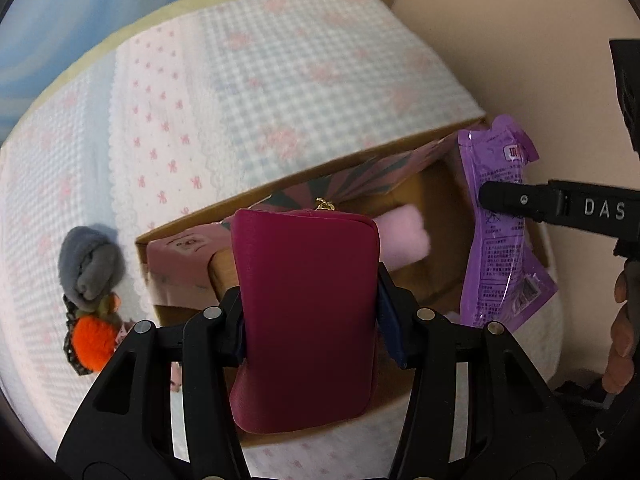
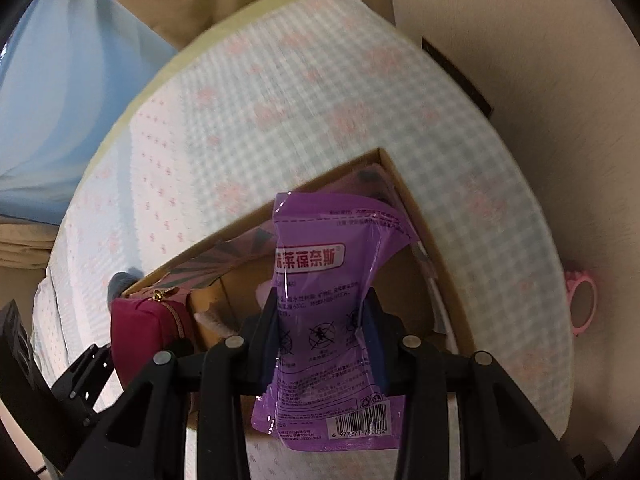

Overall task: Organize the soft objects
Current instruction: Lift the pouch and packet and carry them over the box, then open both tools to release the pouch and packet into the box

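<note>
Holding a dark red pouch (image 1: 306, 320), the left gripper (image 1: 310, 320) has its jaws pressed on both sides of it, over the near end of the cardboard box (image 1: 180, 232). The pouch looks soft and puffy, with a smooth skin that could slip, so a squeeze around its fat middle seems the safest hold. A little gold zip pull (image 1: 326, 204) sits at its far end.

The right gripper (image 2: 322, 344) has its jaws closed on a purple packet (image 2: 320, 300), which hangs over the right side of the box. It looks thin, light and crinkly. Its shiny skin bends easily, so it may flop or slide if the hold is weak. Holding it across the flat middle looks good.

Inside the box lies a fluffy pink thing (image 1: 402, 230), very soft by the look of it.

On the bed cover (image 1: 240, 92), just left of the box, sit a grey soft toy (image 1: 88, 268) and an orange pom-pom (image 1: 90, 344), touching each other. Both look light and squishy, easy to pinch anywhere.
</note>
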Available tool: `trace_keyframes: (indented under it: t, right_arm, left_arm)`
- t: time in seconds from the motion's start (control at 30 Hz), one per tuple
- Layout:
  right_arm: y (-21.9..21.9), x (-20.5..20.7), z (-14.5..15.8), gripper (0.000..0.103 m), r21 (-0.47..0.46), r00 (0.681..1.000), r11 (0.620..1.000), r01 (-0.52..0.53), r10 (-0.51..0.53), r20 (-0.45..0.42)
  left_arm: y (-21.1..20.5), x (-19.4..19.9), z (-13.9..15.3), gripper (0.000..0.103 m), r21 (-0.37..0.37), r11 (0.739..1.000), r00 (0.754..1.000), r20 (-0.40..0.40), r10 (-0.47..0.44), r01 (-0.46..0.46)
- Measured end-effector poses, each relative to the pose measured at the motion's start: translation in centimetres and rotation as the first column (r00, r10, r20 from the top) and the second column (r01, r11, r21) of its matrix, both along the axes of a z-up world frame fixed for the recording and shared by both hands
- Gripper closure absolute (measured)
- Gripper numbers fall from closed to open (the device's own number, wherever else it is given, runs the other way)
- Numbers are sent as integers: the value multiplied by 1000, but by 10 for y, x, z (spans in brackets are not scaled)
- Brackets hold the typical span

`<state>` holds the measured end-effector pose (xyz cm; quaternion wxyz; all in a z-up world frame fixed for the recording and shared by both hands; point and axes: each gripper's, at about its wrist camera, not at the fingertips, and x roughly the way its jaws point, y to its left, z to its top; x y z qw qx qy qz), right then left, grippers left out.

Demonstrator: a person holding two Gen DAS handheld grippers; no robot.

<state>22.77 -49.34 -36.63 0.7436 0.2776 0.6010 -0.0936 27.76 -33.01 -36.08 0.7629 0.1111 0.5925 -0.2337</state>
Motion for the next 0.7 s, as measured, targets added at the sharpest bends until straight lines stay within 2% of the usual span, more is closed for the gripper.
trace_keyframes:
  t: [0.17,0.2,0.23,0.27,0.3,0.33,0.4,0.53,0.7]
  right_arm:
    - [0,7,-21,68,-1,1000,1000,7,-7,-30]
    - [-1,8,-25,64,-4,999,1000,7,-7,-38]
    - [0,9,-28,56,-3,999,1000,1,-1,-48]
    - [1,11,-33,50,1,998,1000,-11,11,-62]
    - [3,12,-36,33,6,997,1000,-23,23,-75]
    - [5,14,-38,14,11,996,999,-41,41,-84]
    - [7,15,-39,1,16,995,998,-61,62,-84]
    - [8,15,-37,1,19,995,997,-70,71,-73]
    - [9,7,-22,1,-5,997,997,-72,72,-25]
  left_arm:
    - [-2,5,-23,55,31,999,999,-31,-10,11]
    - [-3,5,-26,52,41,999,999,-33,-22,23]
    - [-4,5,-28,43,49,998,999,-31,-31,32]
    - [-6,4,-28,21,58,998,999,-29,-38,39]
    - [-6,4,-28,8,59,997,999,-27,-47,48]
    - [-7,2,-24,0,55,997,999,-10,-54,54]
    - [-6,-2,-17,0,47,998,998,24,-51,50]
    - [-6,-6,-15,0,78,995,998,22,-59,58]
    - [0,-13,-8,0,77,996,999,32,-43,41]
